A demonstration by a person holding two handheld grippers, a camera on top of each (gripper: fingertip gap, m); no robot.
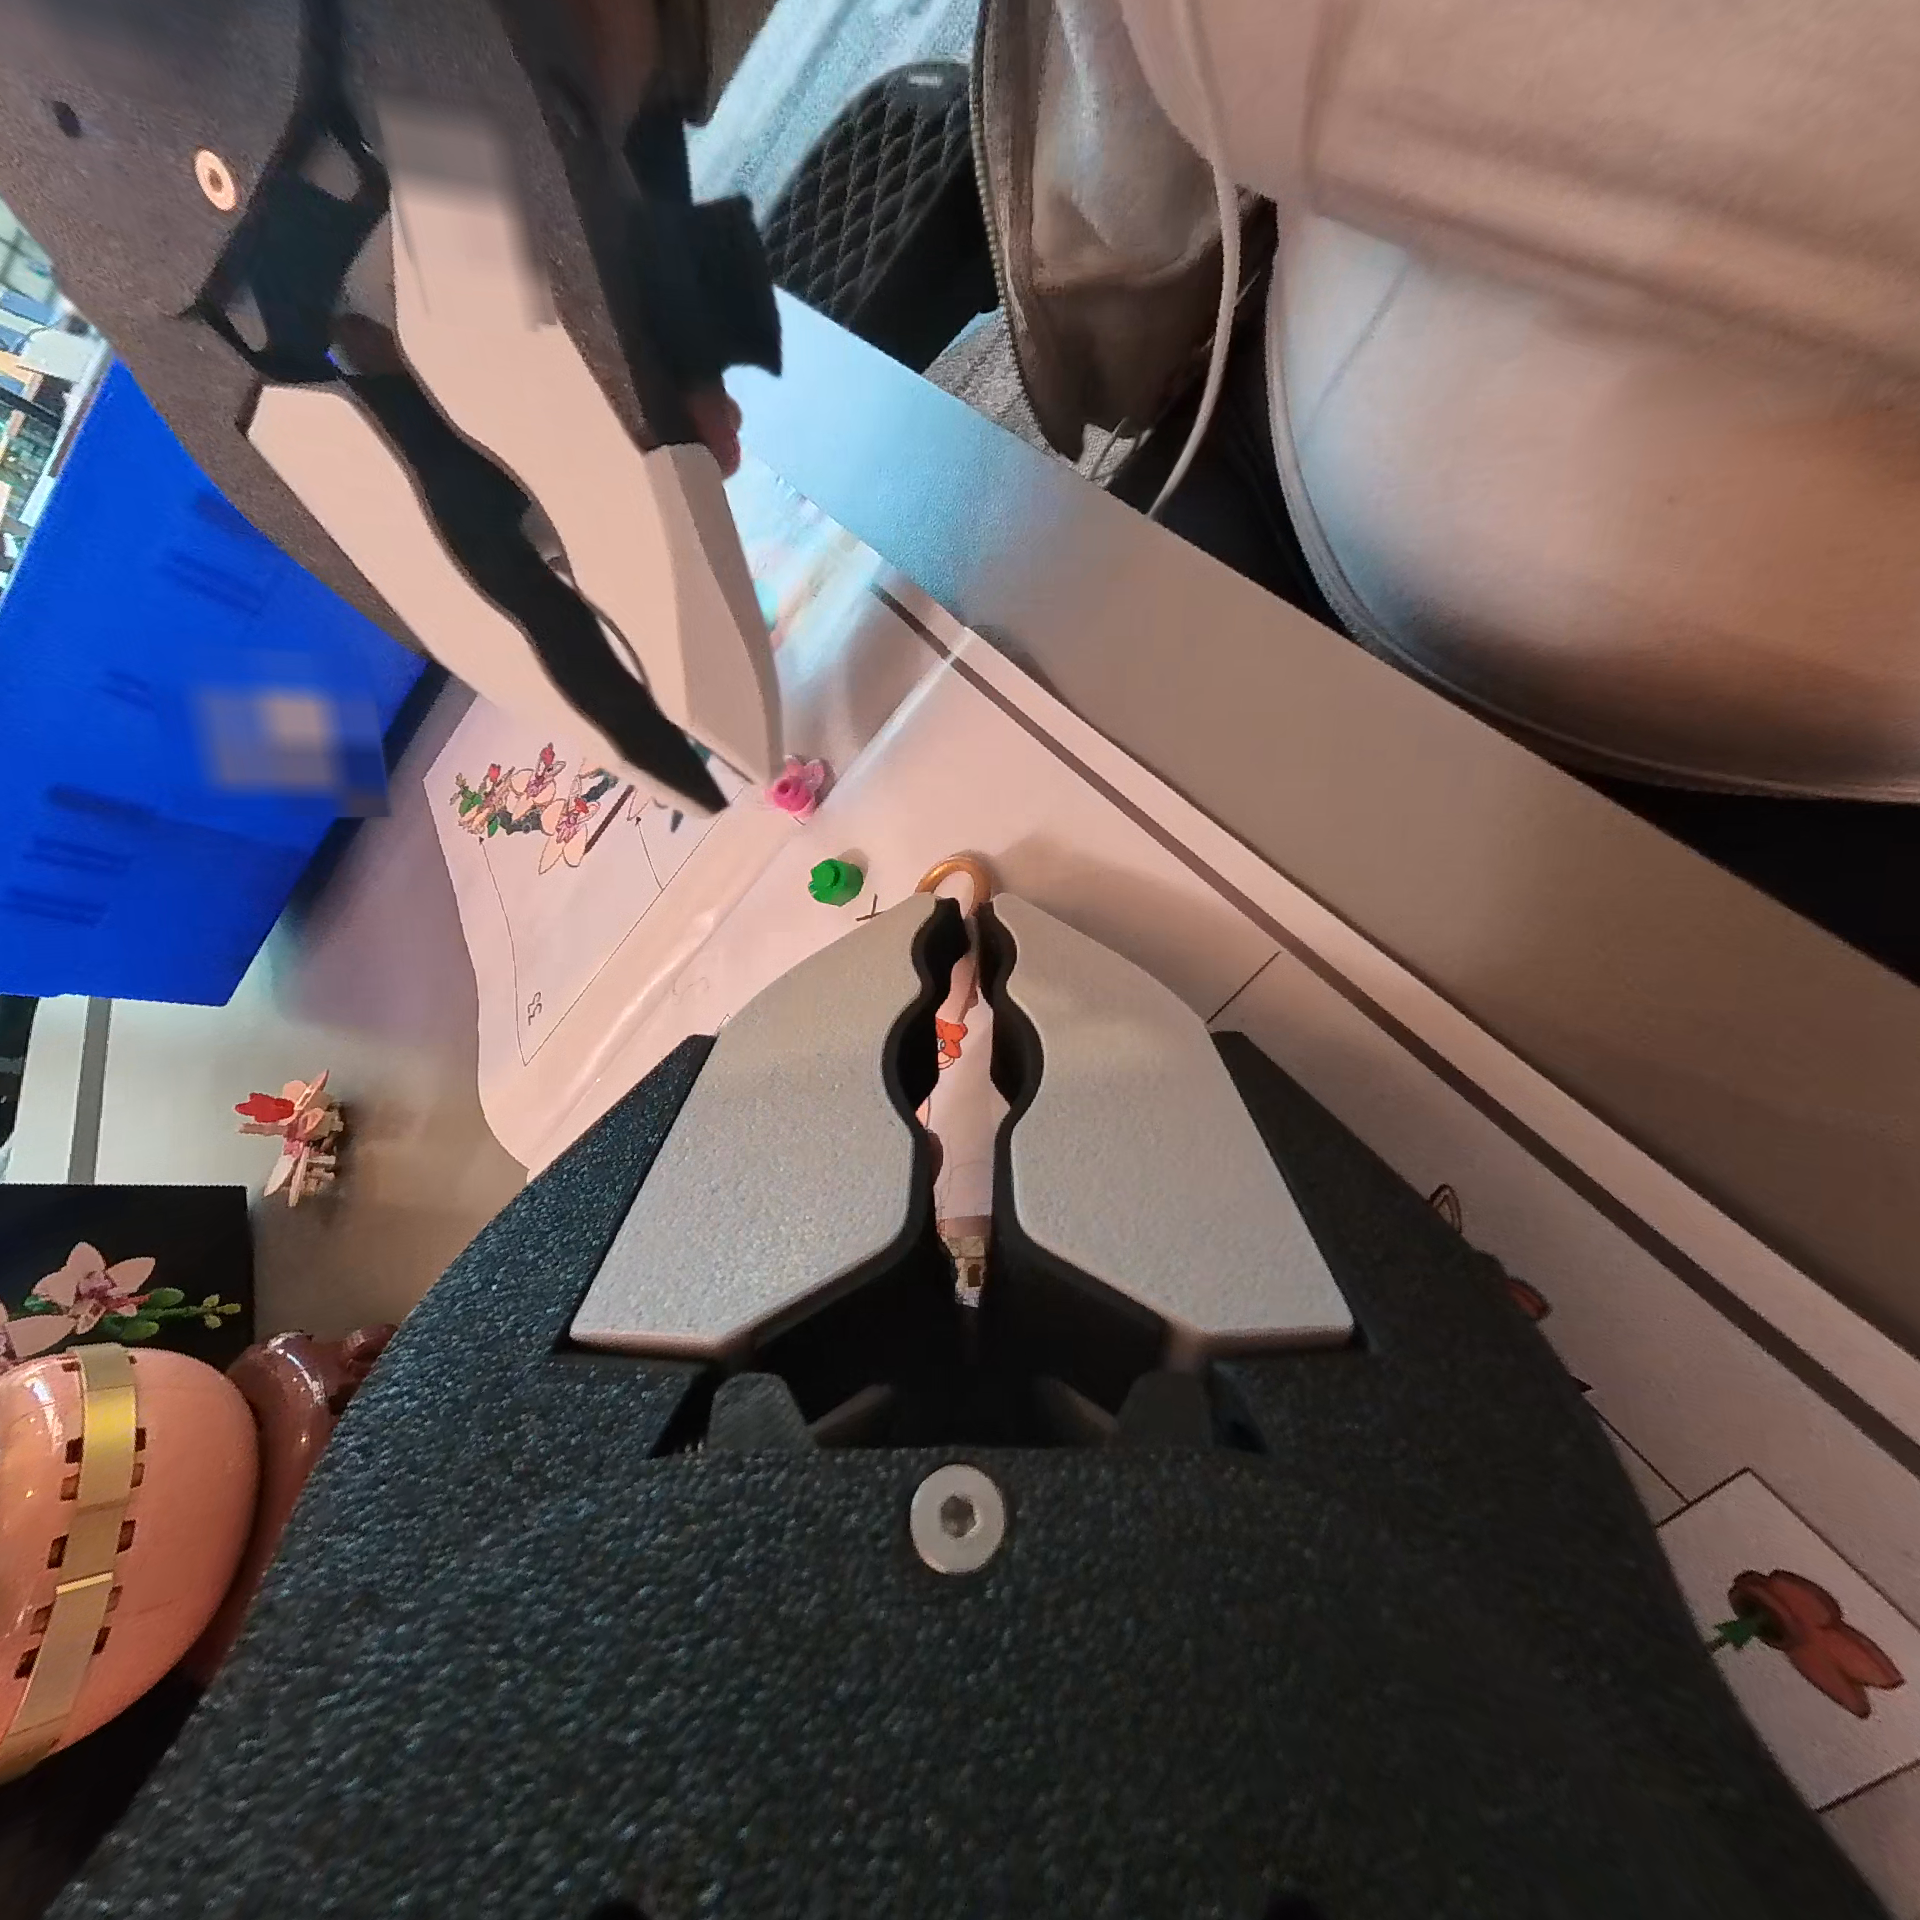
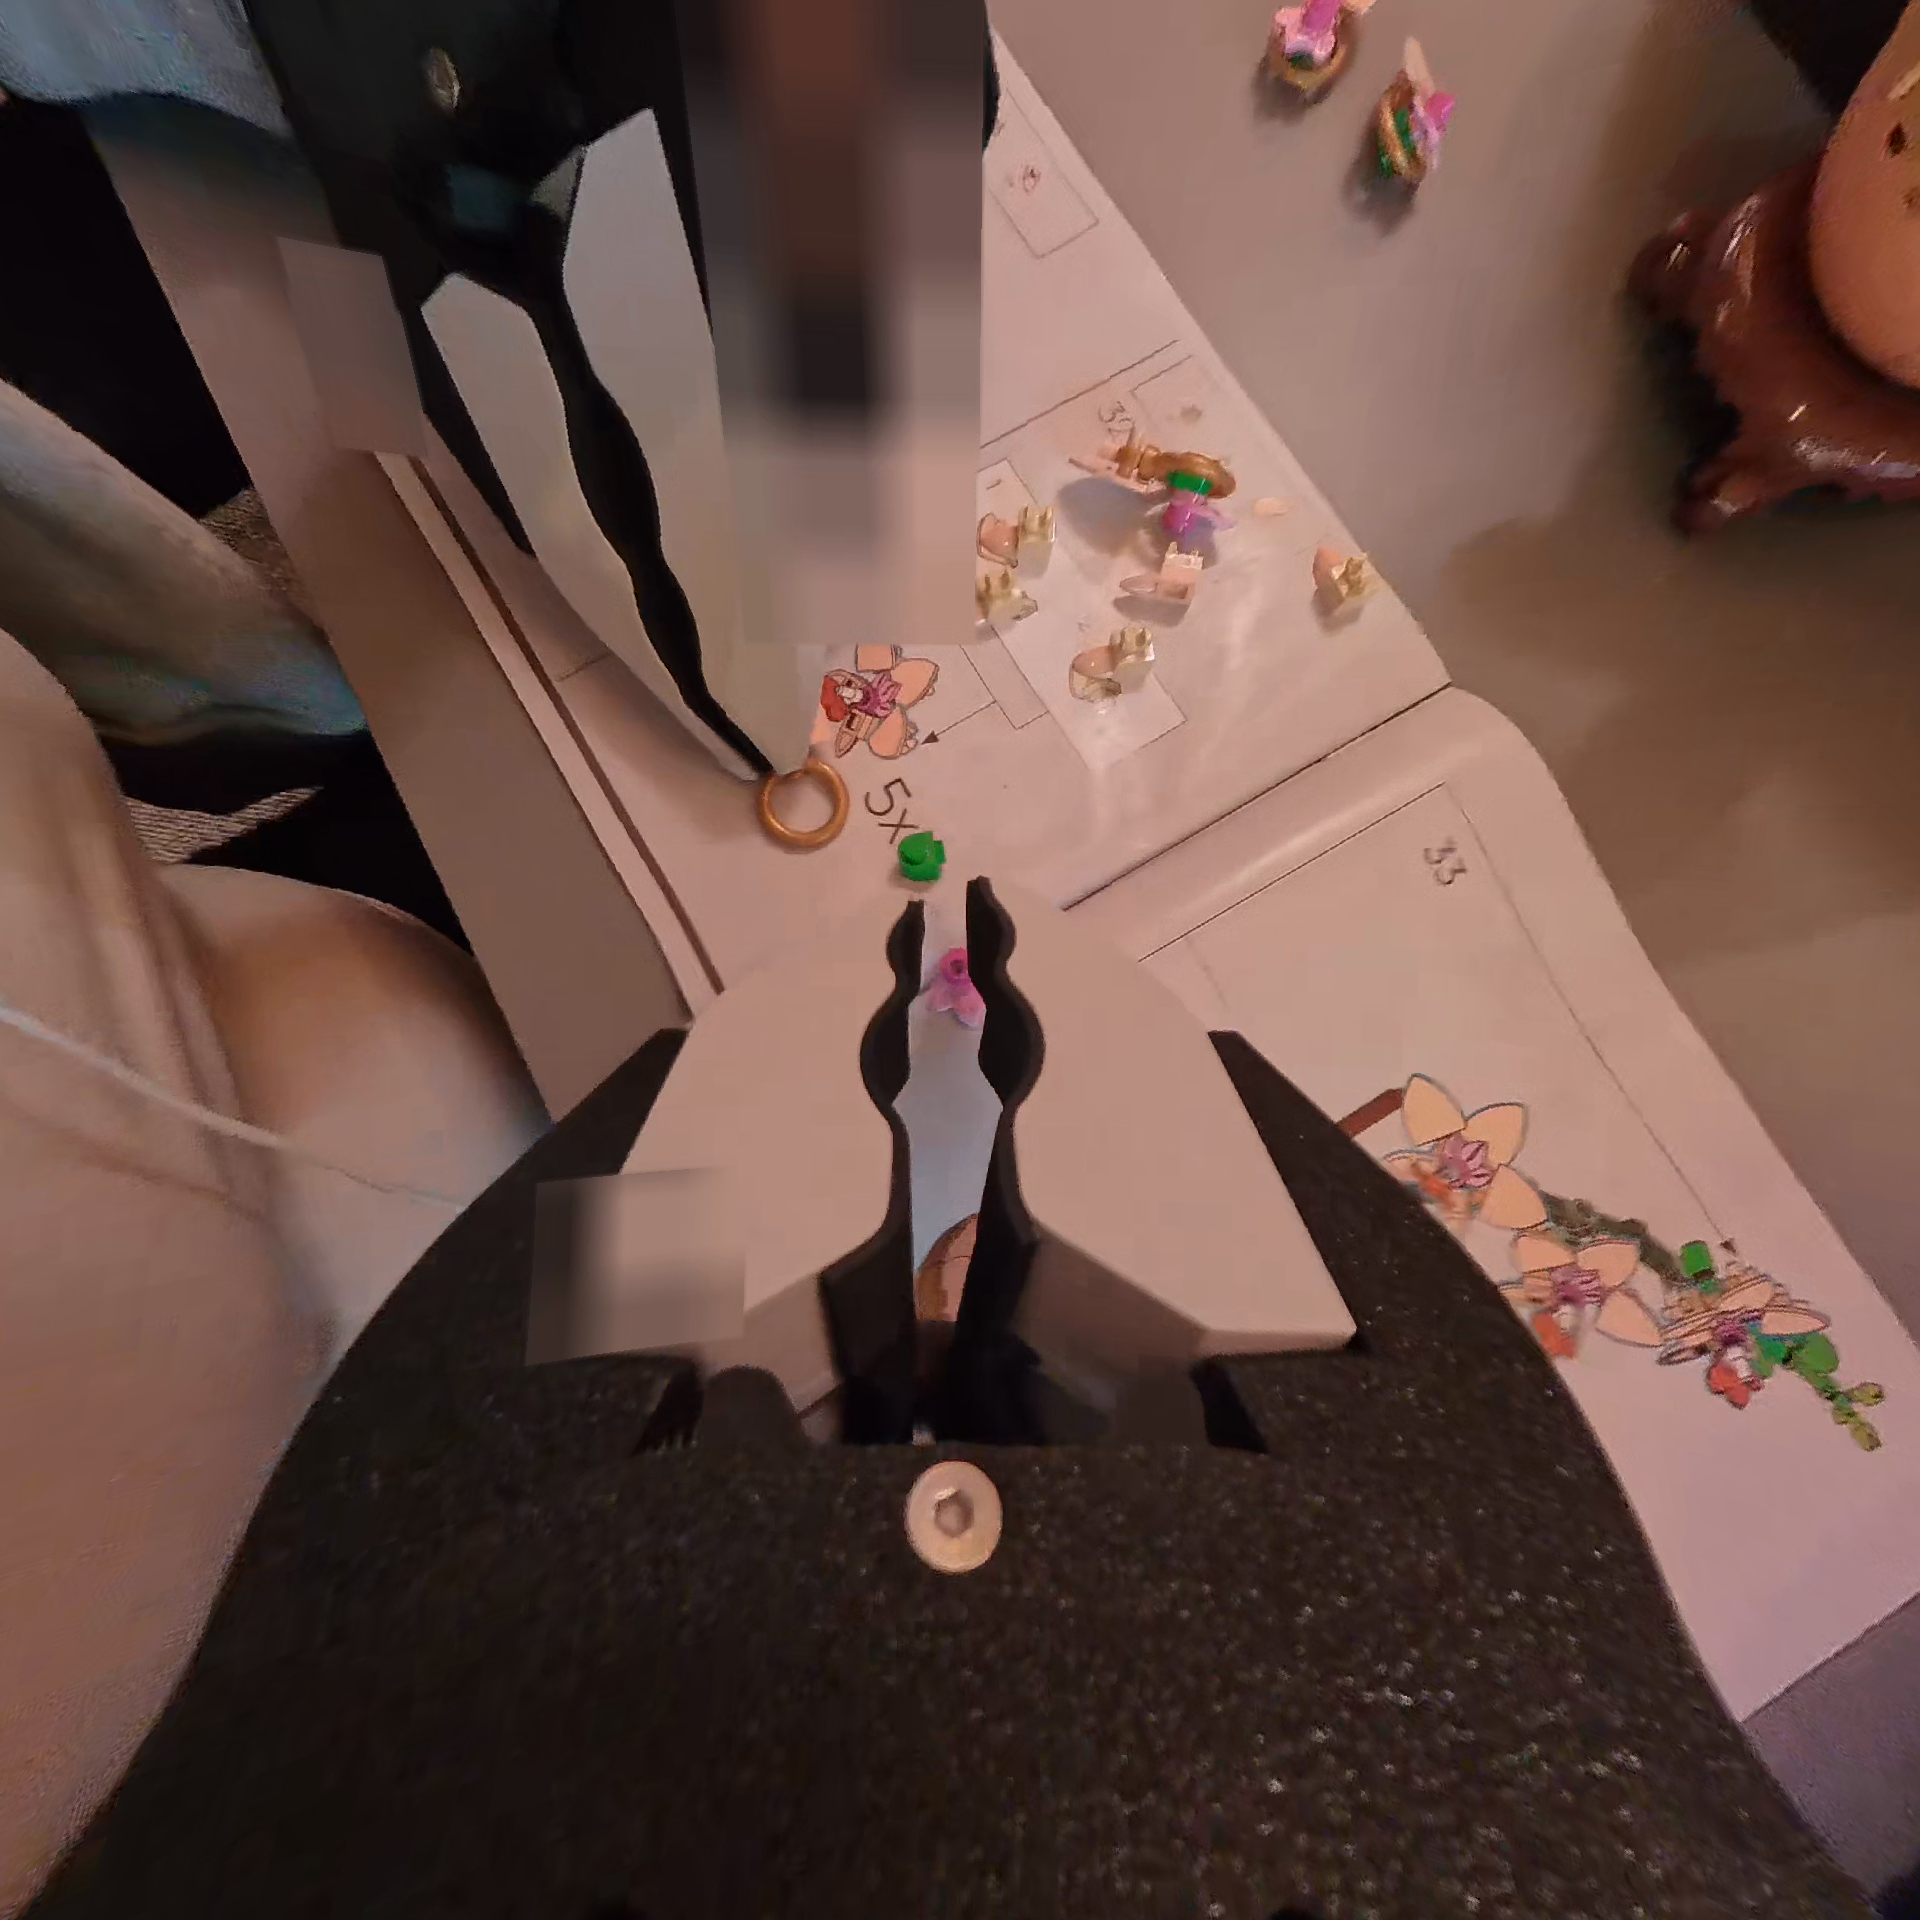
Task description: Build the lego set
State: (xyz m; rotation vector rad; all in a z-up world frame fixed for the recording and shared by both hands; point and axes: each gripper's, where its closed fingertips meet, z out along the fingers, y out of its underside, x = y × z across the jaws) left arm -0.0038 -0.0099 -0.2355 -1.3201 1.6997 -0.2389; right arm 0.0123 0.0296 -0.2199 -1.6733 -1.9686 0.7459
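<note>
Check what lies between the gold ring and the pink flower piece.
The green stud sits between the gold ring and pink flower piece, on the booklet; both views show it.

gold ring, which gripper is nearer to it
Left. The left gripper has its tips pinching the rim of the gold ring; the right gripper sits apart, beyond the green stud, over the pink flower piece.

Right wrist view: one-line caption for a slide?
Right gripper open over a pink flower piece on the instruction booklet, as the left gripper pinches a gold ring beside a green stud.
</note>
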